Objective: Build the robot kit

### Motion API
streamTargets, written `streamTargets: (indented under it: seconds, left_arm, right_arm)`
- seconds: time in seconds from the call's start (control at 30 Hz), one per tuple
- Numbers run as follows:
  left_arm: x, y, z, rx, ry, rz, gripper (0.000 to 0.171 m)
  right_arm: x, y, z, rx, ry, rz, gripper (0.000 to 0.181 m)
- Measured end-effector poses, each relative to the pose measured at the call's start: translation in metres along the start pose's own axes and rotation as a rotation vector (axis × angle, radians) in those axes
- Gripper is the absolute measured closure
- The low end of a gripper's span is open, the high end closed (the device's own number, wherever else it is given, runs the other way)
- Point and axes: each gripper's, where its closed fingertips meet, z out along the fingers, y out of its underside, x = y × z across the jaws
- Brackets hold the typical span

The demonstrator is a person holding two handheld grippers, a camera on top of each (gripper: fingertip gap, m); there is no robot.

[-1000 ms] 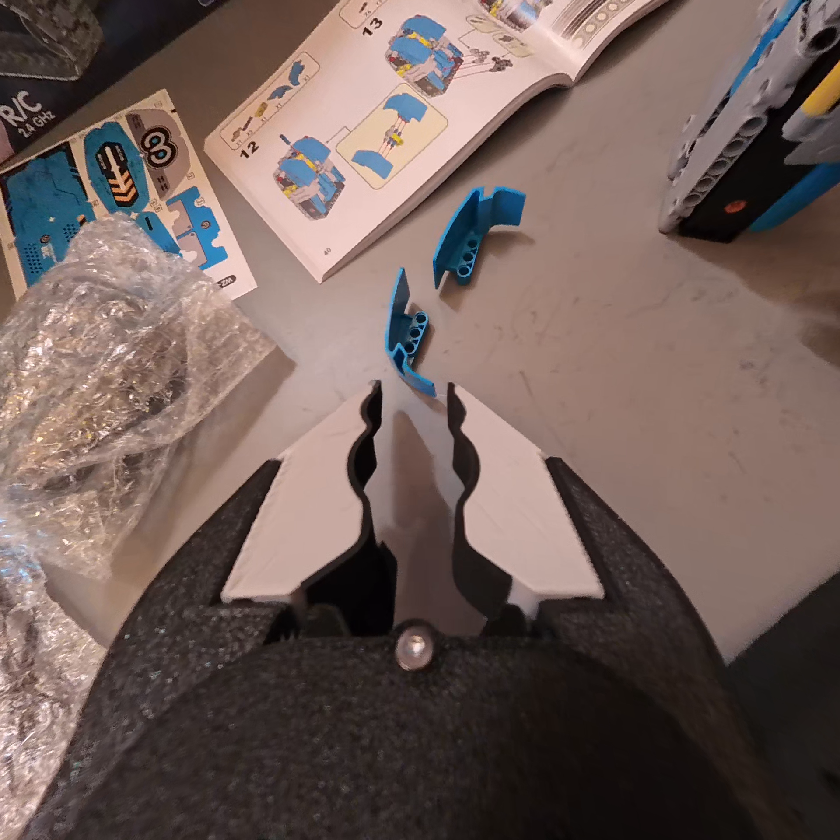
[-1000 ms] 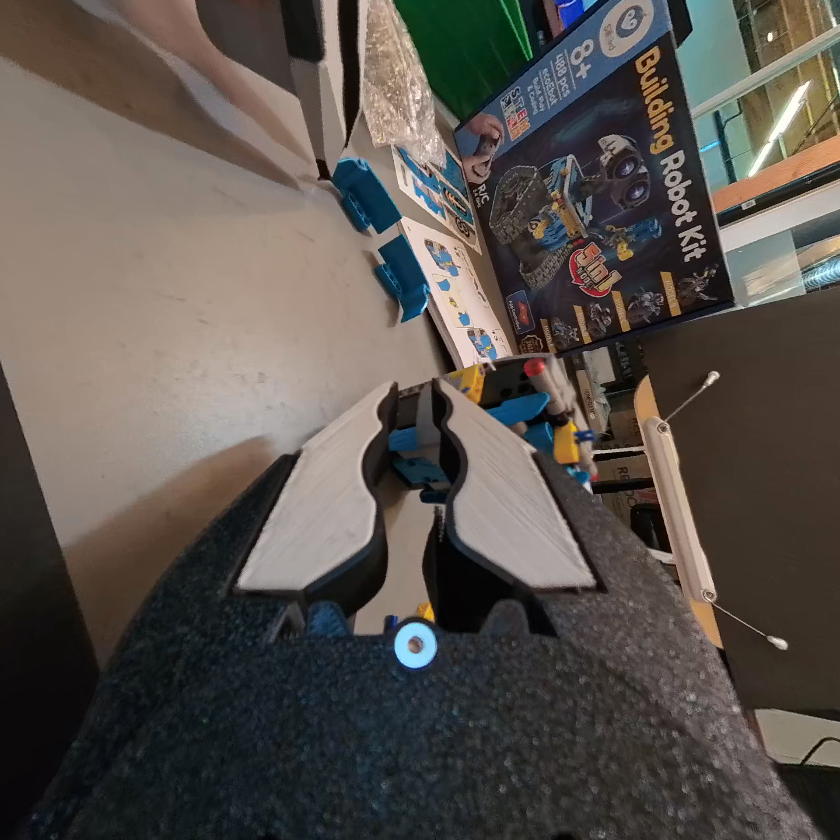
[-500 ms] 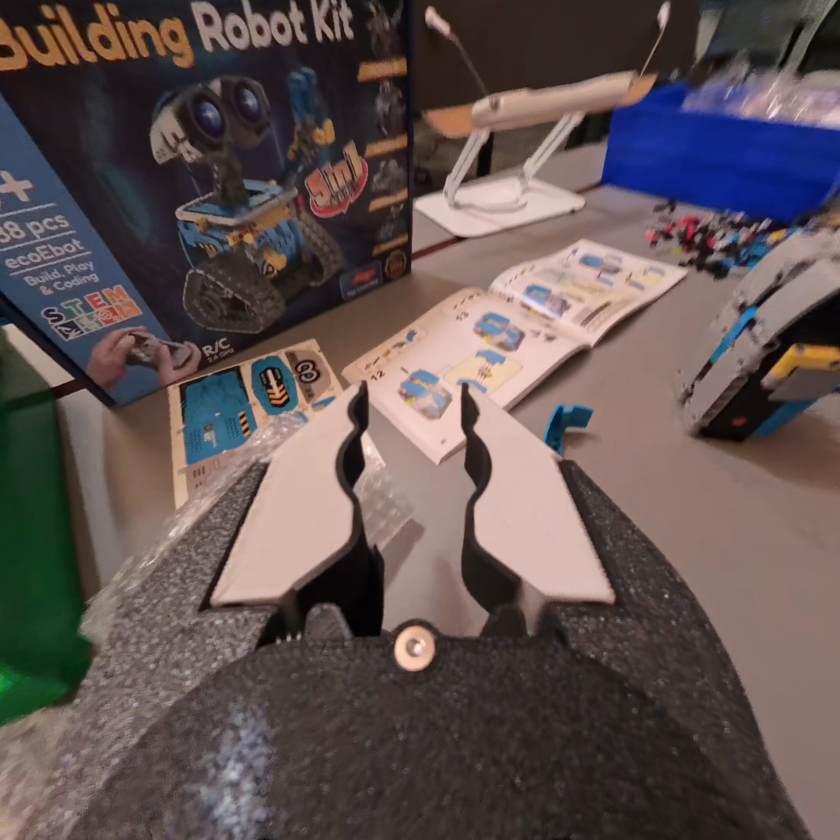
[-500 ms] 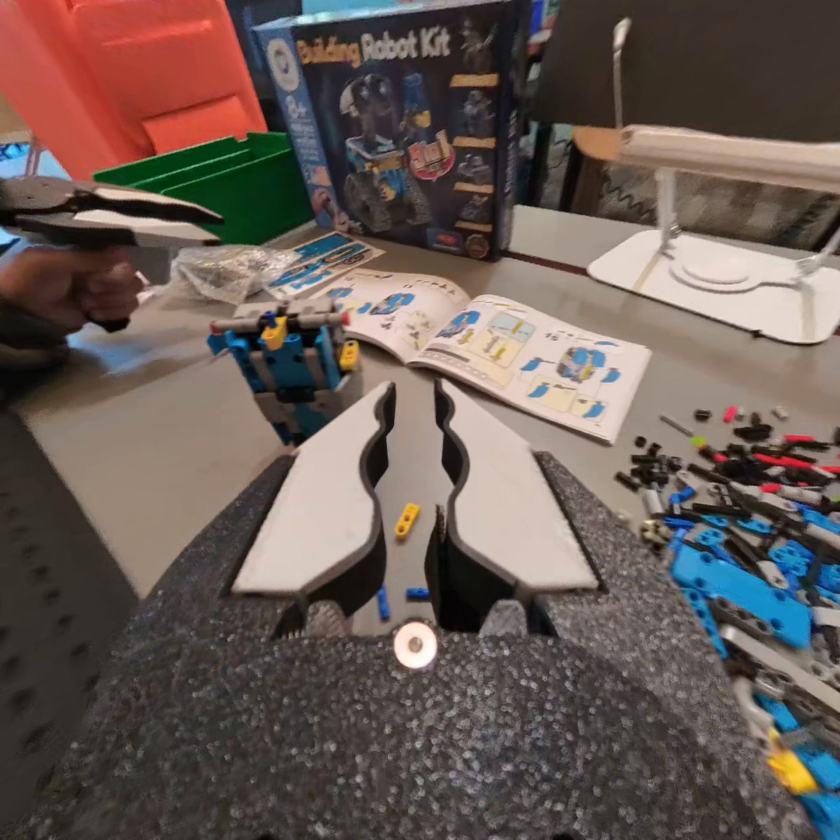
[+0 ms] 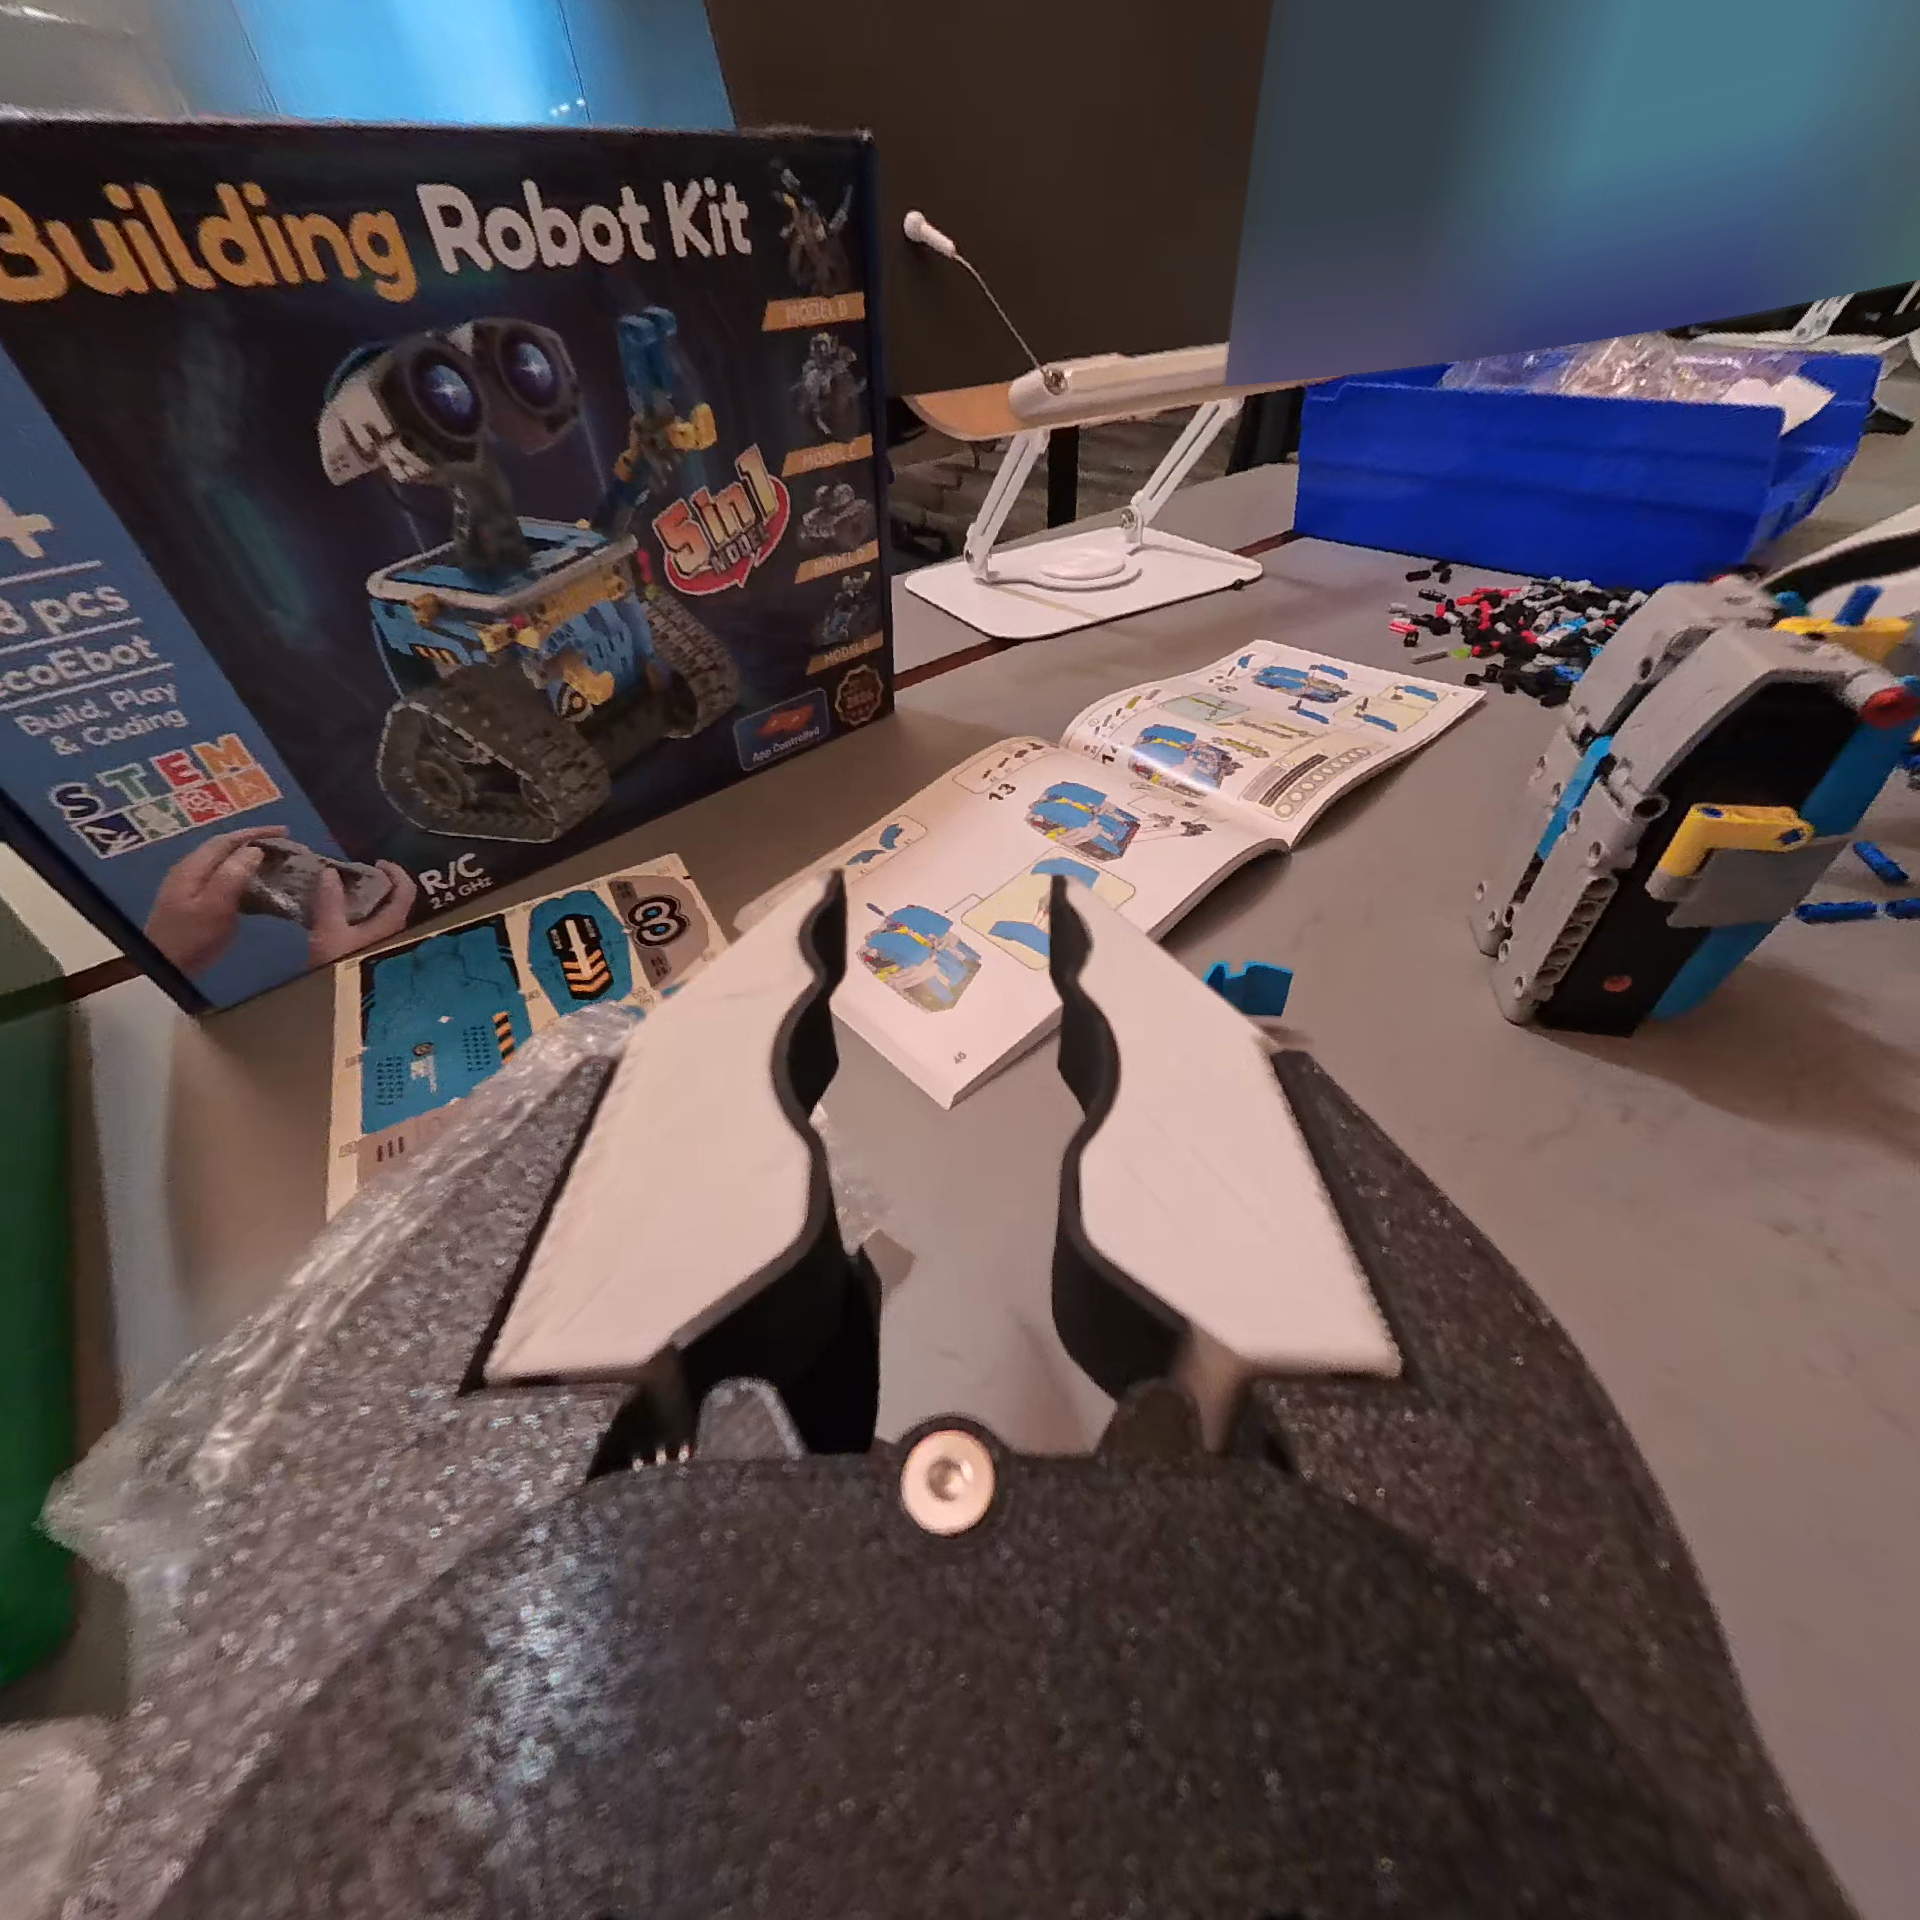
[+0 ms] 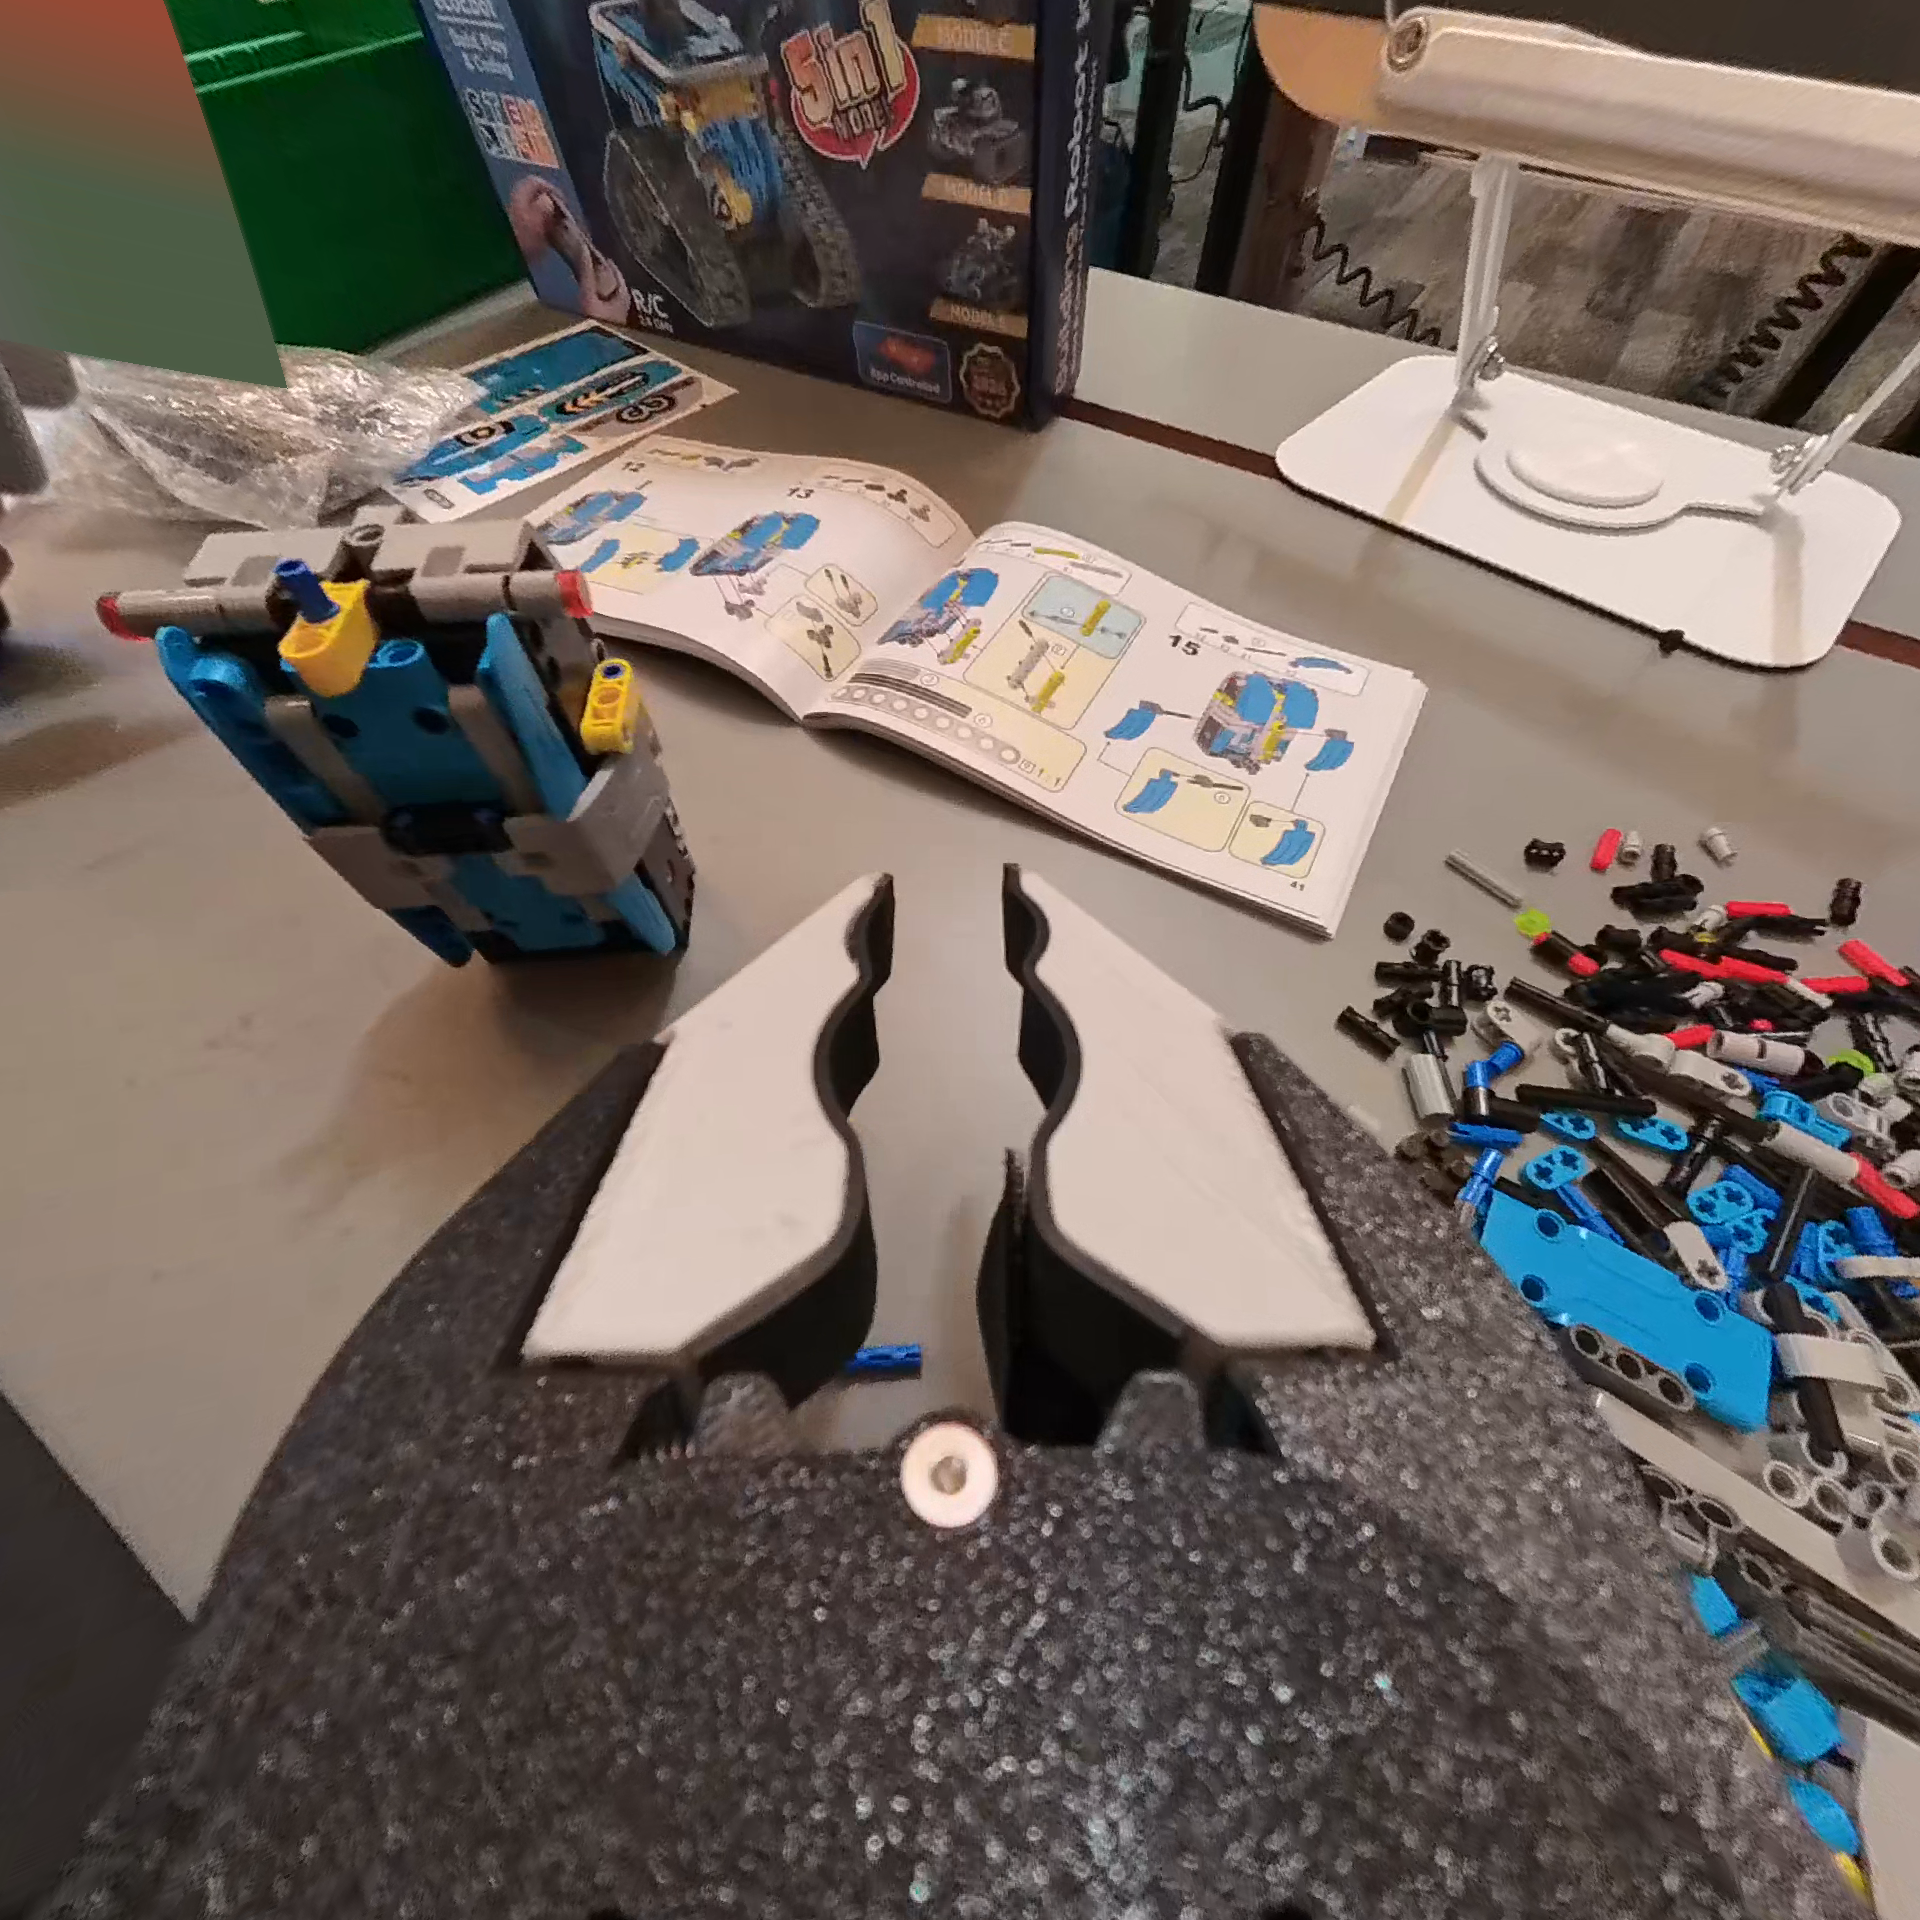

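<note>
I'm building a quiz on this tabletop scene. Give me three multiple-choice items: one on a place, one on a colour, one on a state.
1. Where does the loose parts pile lie relative to the right claw?
A. To its right
B. To its left
C. Inside the green bin

2. What colour is the lamp base?
A. Red
B. White
C. Black

3. How does the instruction booklet lie?
A. Closed
B. Rolled up
C. Open flat

Key: 1 A, the loose parts pile spreads right of the right claw; 2 B, the lamp base is white; 3 C, the instruction booklet shows two facing pages on the table.
</note>
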Motion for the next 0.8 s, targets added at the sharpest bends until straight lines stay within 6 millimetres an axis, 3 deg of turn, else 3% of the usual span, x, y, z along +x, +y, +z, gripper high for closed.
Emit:
streamTargets:
  seconds: [0.37,0.8]
  left_arm:
    - [-0.008,0.011,0.010,-0.059,-0.009,-0.055,0.134]
    - [-0.007,0.013,0.012,-0.072,-0.005,-0.050,0.134]
  right_arm:
    - [0.009,0.001,0.003,-0.001,-0.052,0.141,0.160]
    - [0.012,0.004,0.006,-0.014,-0.057,0.164,0.160]
